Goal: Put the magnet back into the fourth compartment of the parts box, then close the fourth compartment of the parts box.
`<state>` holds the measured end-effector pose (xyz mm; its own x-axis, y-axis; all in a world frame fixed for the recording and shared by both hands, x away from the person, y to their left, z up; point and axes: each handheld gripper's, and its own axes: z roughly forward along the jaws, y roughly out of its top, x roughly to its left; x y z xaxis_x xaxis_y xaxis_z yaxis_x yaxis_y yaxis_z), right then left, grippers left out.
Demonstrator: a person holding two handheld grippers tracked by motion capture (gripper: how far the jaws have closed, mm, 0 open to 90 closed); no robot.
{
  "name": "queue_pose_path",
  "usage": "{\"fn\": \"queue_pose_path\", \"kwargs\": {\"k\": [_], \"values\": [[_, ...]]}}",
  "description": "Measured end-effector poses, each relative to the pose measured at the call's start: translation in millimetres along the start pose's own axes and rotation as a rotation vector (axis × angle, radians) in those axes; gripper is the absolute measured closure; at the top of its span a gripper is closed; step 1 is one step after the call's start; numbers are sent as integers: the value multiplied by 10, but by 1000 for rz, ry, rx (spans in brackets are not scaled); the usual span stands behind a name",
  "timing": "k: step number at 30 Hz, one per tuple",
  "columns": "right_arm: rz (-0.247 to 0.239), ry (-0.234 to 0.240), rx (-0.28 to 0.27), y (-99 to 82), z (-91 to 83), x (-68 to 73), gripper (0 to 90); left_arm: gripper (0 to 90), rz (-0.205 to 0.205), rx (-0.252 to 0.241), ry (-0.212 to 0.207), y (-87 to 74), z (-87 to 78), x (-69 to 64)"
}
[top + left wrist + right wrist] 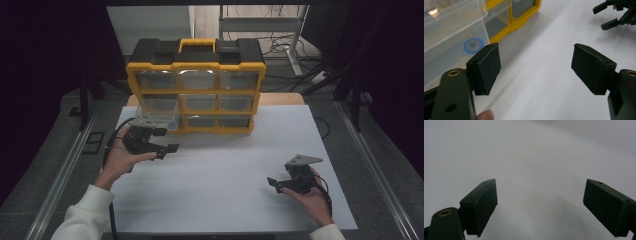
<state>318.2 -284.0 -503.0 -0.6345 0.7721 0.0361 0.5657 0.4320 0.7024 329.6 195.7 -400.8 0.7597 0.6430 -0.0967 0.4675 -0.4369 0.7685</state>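
A yellow and black drawer cabinet (196, 65) with clear drawers stands at the back of the white mat (225, 165). Its left middle drawer (159, 111) is pulled out toward me. In the left gripper view that clear drawer (451, 42) holds a blue ring (473, 45). My left gripper (167, 151) (536, 57) hovers just in front of this drawer, open with nothing between its pads. My right gripper (274, 185) (541, 192) rests low over the mat at the right front, open and holding nothing. It also appears far off as the right gripper (610, 16).
The mat's edges lie near the table's metal rails (65, 170). A wooden strip (280, 98) shows behind the cabinet. Cables and a table frame (295, 45) sit on the floor beyond. Bare mat stretches between the two hands.
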Motion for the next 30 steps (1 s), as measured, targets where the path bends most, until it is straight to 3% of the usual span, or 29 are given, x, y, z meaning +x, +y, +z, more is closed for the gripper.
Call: {"fn": "queue_pose_path", "kwargs": {"k": [11,19,23,30], "values": [[0,-5,3,-4,-7,2,127,229,-26,4,5,-88,43,35],[3,-4,-3,-1,-5,-5,127,242,-28,2,43,-121,49,34],[4,-5,-1,-1,-2,-6,127,333,-43,0,70,-129,43,38],[3,-7,-1,-1,-2,-11,127,604,-55,0,85,-181,79,62]]}}
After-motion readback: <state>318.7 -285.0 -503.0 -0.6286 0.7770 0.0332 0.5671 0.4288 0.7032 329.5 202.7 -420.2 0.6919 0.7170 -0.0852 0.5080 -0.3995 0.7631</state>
